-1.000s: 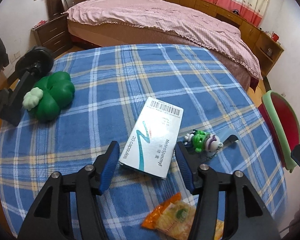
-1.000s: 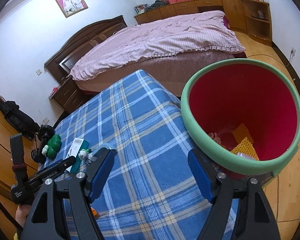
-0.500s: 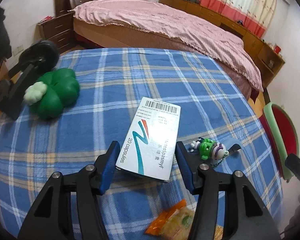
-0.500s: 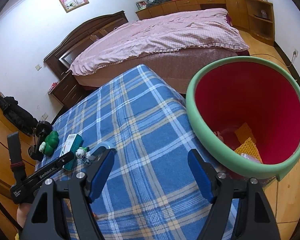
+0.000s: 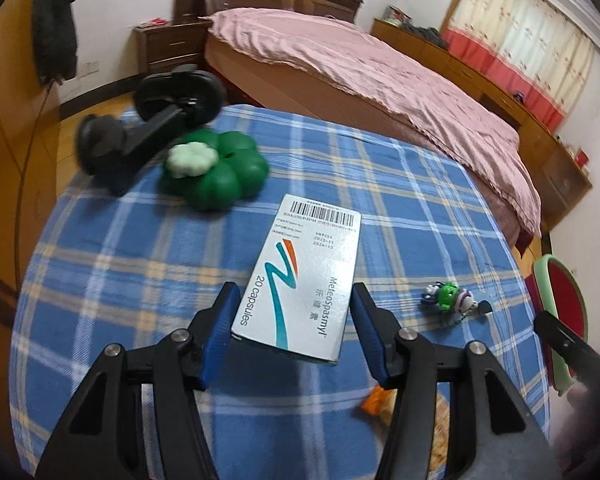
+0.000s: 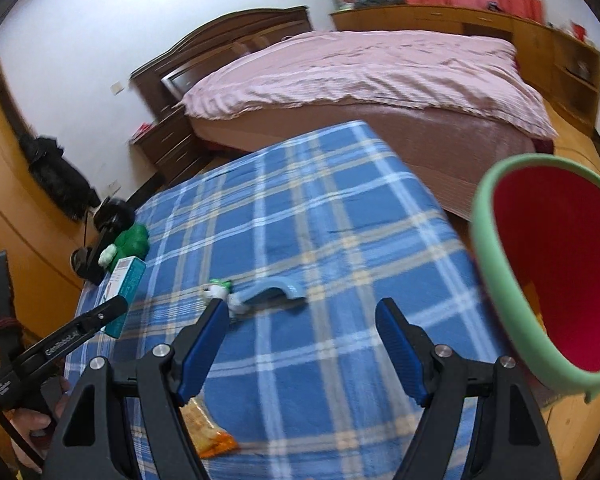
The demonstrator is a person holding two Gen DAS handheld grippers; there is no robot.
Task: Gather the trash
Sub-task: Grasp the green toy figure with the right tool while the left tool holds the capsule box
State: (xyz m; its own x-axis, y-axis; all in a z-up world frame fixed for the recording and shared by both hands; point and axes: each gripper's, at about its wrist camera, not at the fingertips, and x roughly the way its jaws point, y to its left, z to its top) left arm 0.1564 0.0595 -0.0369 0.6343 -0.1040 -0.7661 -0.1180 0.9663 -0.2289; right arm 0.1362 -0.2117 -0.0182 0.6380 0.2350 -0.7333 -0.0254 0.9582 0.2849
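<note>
Trash bin [image 6: 496, 280], red inside with a green rim, just to the right of the right gripper [image 6: 300, 344] and beyond the table edge. Something yellow low inside it, so probably some trash already dropped there; not clear how much.

Table [image 5: 380, 184] with a blue checked cloth under and ahead of both grippers, not yet cleared.

Medicine box [image 5: 308, 276], white with a teal stripe, between the pads of the left gripper [image 5: 292, 320], its far end pointing away from the gripper. Held at about half width, it seems, and lifted a little off the cloth, judging by the shadow under its near edge. Likely the piece now on its way to the bin, which is far to the right of this gripper.

Right gripper wide apart, nothing between the pads, only cloth below.

Green clover toy [image 5: 216, 172] and black stand [image 5: 140, 128] ahead and to the left of the left gripper; probably not trash.

Snack wrapper [image 5: 380, 400], orange, below the left gripper and close to its right finger, lying on the cloth. Probably left to collect.

Light-blue curved piece [image 6: 272, 292] just ahead of the right gripper; hard to say if trash.

Keychain figure [image 5: 448, 300], small and green, to the right of the left gripper; hard to say if trash.
</note>
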